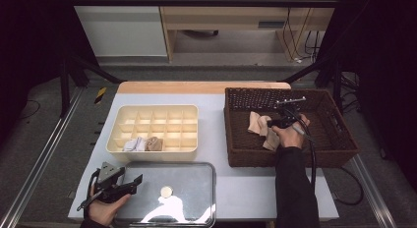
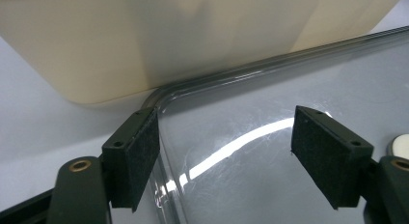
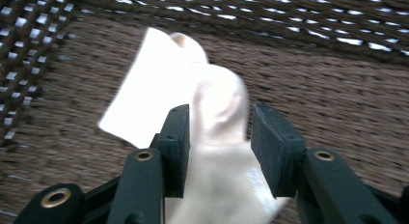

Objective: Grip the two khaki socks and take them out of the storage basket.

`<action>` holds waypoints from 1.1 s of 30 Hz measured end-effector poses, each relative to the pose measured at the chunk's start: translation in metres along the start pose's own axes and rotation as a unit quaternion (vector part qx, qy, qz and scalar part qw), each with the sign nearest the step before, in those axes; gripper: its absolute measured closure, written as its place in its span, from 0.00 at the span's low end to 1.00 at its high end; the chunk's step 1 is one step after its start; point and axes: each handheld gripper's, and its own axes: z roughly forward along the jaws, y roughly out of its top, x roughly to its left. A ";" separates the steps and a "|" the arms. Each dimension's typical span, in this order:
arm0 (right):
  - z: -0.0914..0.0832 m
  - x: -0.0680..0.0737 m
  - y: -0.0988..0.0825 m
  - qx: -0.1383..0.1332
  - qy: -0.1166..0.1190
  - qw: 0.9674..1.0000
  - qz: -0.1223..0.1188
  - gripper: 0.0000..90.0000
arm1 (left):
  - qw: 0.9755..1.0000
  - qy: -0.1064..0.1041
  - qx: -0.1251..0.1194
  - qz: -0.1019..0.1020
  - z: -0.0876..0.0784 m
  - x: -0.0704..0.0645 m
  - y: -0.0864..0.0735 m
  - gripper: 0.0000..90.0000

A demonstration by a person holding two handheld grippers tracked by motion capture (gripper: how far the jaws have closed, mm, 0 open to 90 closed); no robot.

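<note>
A pale beige sock (image 1: 260,126) (image 3: 159,84) lies on the floor of the dark wicker basket (image 1: 290,159) (image 3: 328,89) at the right. My right gripper (image 1: 273,124) (image 3: 217,137) reaches down into the basket with its jaws on either side of a raised fold of the sock. The left pad sits against the cloth and the right pad stands slightly off it, so the jaws are open. My left gripper (image 1: 133,181) (image 2: 224,156) is open and empty at the near left. It hovers over the corner of a clear plastic lid (image 1: 192,184) (image 2: 289,89).
A cream compartment box (image 1: 152,152) (image 2: 144,35) stands at centre left, with a white sock (image 1: 132,144) and a beige sock (image 1: 154,143) in its front cells. A small round knob (image 1: 166,191) sits on the lid. Bare table separates box and basket.
</note>
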 end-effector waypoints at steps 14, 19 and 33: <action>0.025 -0.006 -0.010 0.104 -0.024 0.994 0.006 0.61 | 1.000 -0.007 -0.014 0.012 -0.002 -0.002 0.001 0.51; 0.024 -0.006 -0.012 0.098 -0.027 0.995 -0.001 0.78 | 0.999 -0.006 -0.038 0.027 -0.006 -0.004 0.002 0.56; 0.004 -0.007 -0.007 0.000 -0.005 1.000 0.014 0.96 | 1.000 -0.018 -0.020 0.014 -0.005 -0.002 0.002 0.55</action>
